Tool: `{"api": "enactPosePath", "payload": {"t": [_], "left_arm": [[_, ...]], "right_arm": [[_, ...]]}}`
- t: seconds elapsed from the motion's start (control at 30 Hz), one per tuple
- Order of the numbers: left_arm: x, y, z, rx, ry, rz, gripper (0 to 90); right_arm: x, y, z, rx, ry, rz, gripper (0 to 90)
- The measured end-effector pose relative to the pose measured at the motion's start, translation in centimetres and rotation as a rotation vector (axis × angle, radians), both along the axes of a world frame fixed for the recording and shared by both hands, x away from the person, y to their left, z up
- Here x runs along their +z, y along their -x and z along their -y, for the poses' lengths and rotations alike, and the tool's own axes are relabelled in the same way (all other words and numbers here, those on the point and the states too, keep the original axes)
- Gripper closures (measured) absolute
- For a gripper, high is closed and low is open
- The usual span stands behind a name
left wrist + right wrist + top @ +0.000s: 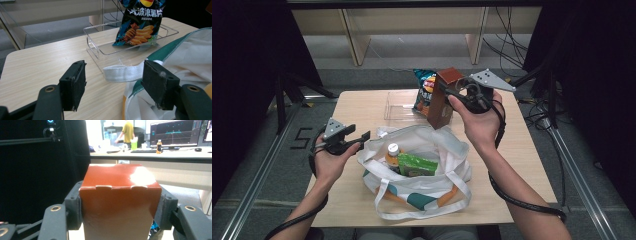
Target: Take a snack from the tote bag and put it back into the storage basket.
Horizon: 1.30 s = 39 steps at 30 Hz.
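Note:
My right gripper [451,92] is raised above the far side of the table, shut on a tall brown carton [442,100] that hangs tilted over the bag's far edge. In the right gripper view both pads press the carton's [120,195] sides just below its closed top flap. A white tote bag [447,150] with teal and orange trim lies open in the middle of the table, with an orange-capped bottle [392,151] and a green box [417,164] inside. At the bag's left rim my left gripper [363,136] is open, with the bag's white strap [122,73] just beyond its pads.
A clear plastic tray [398,106] sits at the table's far side, and a dark bag of chips [424,89] leans in it. The chips bag [140,23] and tray [100,46] lie ahead of the left gripper. Bare wooden tabletop [352,107] lies left of the tray. Cables run along the floor on the right.

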State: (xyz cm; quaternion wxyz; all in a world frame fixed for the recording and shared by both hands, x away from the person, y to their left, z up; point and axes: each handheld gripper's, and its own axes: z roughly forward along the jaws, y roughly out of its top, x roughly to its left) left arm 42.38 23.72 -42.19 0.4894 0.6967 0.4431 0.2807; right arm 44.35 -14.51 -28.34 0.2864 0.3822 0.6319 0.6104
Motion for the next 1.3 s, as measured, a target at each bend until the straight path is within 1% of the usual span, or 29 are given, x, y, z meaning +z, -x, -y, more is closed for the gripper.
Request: {"api": "enactPosePath", "payload": {"t": [0.1,0.17,0.2,0.27,0.33,0.37,0.4,0.47,0.5,0.53,0.57,0.63,0.73,0.77,0.8,0.83,0.87,0.9,0.93,0.97,1.0,1.03,1.1,1.13,1.17,1.2,1.27,1.3], "left_arm": [[0.0,0.0,0.0,-0.001,0.001,0.000,34.7],[0.0,0.0,0.0,0.000,0.001,0.000,34.7],[0.0,0.0,0.0,0.000,0.002,0.000,34.7],[0.0,0.0,-0.1,0.000,0.002,0.000,34.7],[0.0,0.0,-0.1,-0.001,0.003,0.000,34.7],[0.0,0.0,-0.1,0.000,0.003,0.001,34.7],[-0.1,-0.1,0.0,-0.004,0.008,0.003,34.7],[-0.1,-0.1,0.0,-0.003,0.004,0.002,34.7],[0.0,0.0,0.0,-0.002,0.005,0.000,34.7],[0.0,0.0,-0.1,-0.002,0.002,0.001,34.7],[0.0,0.0,-0.1,-0.001,0.001,0.002,34.7],[0.0,0.0,-0.1,-0.001,0.003,0.001,34.7],[-0.1,-0.1,0.0,-0.003,0.003,0.002,34.8],[0.0,0.0,0.0,-0.001,0.002,0.001,34.7],[0.0,-0.1,0.0,-0.002,0.001,0.002,34.8],[0.0,-0.1,0.1,-0.002,0.003,0.002,34.8],[0.0,-0.1,0.1,-0.003,0.004,0.003,34.8],[0.0,-0.1,0.1,-0.003,0.004,0.004,34.8],[-0.1,-0.1,0.2,-0.004,0.003,0.003,34.8],[-0.1,-0.1,0.2,-0.005,0.001,0.003,34.8],[-0.1,-0.1,0.1,-0.005,0.000,0.003,34.8],[-0.1,-0.1,0.1,-0.007,0.002,0.004,34.8],[0.0,0.0,0.1,-0.005,0.001,0.004,34.8],[0.0,0.0,0.2,-0.005,0.002,0.005,34.7],[0.0,0.0,0.2,-0.005,0.003,0.005,34.7],[0.0,-0.1,0.2,-0.005,0.003,0.005,34.7],[-0.1,-0.1,0.1,-0.005,0.005,0.005,34.7],[-0.1,-0.1,0.1,-0.004,0.006,0.003,34.7]], "right_arm": [[0.1,-0.3,-0.1,-0.006,-0.004,-0.004,39.3],[0.1,-0.6,-0.1,-0.009,0.002,-0.005,39.3],[0.1,-0.7,-0.1,-0.011,0.004,0.002,39.3],[0.1,-1.0,-0.2,-0.017,0.003,-0.003,39.3],[0.1,-1.3,-0.2,-0.022,0.015,0.006,39.3],[0.0,-1.4,-0.3,-0.022,0.014,-0.001,39.3],[-0.1,-1.5,-0.3,-0.018,0.018,-0.003,39.3],[-0.3,-1.7,-0.5,-0.026,0.009,-0.015,39.3],[-0.4,-1.9,-0.4,-0.027,0.008,-0.013,39.3],[-0.5,-1.9,-0.5,-0.032,0.001,-0.024,39.3],[-0.7,-2.1,-0.5,-0.036,0.018,-0.010,39.3],[-0.9,-2.3,-0.5,-0.037,0.030,-0.007,39.3],[-1.2,-2.5,-0.4,-0.046,0.025,0.001,39.3],[-1.2,-2.6,-0.5,-0.046,0.021,-0.009,39.3],[-1.3,-2.7,-0.4,-0.048,0.033,-0.002,39.3],[-1.3,-2.8,-0.5,-0.052,0.021,-0.010,39.3],[-1.3,-2.9,-0.5,-0.047,0.035,-0.004,39.3],[-1.3,-3.0,-0.5,-0.048,0.038,-0.003,39.3],[-1.4,-3.0,-0.7,-0.049,0.024,-0.010,39.3],[-1.4,-3.0,-0.7,-0.049,0.036,-0.006,39.3],[-1.5,-3.1,-0.7,-0.050,0.038,-0.002,39.3],[-1.6,-3.1,-0.7,-0.049,0.026,-0.001,39.3],[-2.0,-3.2,-0.9,-0.055,0.031,0.001,39.3],[-2.1,-3.2,-0.9,-0.058,0.043,0.000,39.3],[-2.2,-3.2,-0.9,-0.060,0.043,-0.007,39.3],[-2.3,-3.2,-1.0,-0.064,0.032,-0.012,39.3],[-2.5,-3.4,-0.9,-0.064,0.030,-0.010,39.3],[-2.6,-3.5,-0.9,-0.068,0.040,-0.005,39.3]]}}
